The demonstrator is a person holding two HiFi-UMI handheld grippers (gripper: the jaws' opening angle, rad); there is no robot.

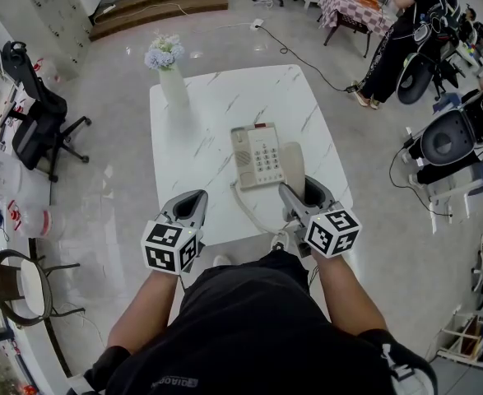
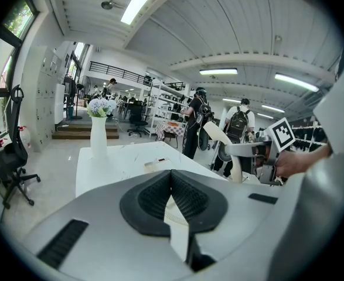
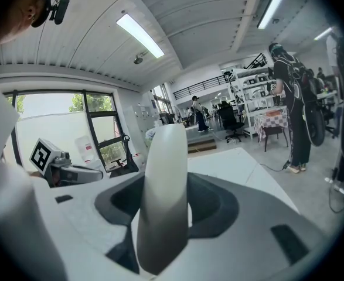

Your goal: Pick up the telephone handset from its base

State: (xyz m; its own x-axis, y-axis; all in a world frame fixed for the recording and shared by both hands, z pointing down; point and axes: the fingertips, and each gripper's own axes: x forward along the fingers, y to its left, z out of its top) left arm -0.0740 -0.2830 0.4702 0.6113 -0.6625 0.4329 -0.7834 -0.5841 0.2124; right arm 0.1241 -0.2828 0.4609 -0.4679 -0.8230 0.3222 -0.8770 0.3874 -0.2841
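Observation:
The cream telephone base point(image 1: 256, 156) with its keypad lies near the front of the white marble table point(image 1: 216, 105). Its handset point(image 1: 293, 164) is off the cradle, just right of the base, and my right gripper point(image 1: 300, 192) is shut on it. In the right gripper view the handset point(image 3: 166, 198) stands upright between the jaws of the right gripper point(image 3: 167, 186). A coiled cord point(image 1: 252, 211) runs from the base toward the handset. My left gripper point(image 1: 192, 200) hovers over the table's front left edge, shut on nothing. The left gripper view shows the left gripper point(image 2: 172, 183), with its pads point(image 2: 154, 198) meeting at the tips, and the held handset point(image 2: 221, 136) off to the right.
A white vase of pale flowers point(image 1: 171, 72) stands at the table's far left corner. A black office chair point(image 1: 35, 122) is on the left, a round stool point(image 1: 23, 286) at lower left. A person point(image 1: 401, 31) stands far right, near chairs and floor cables.

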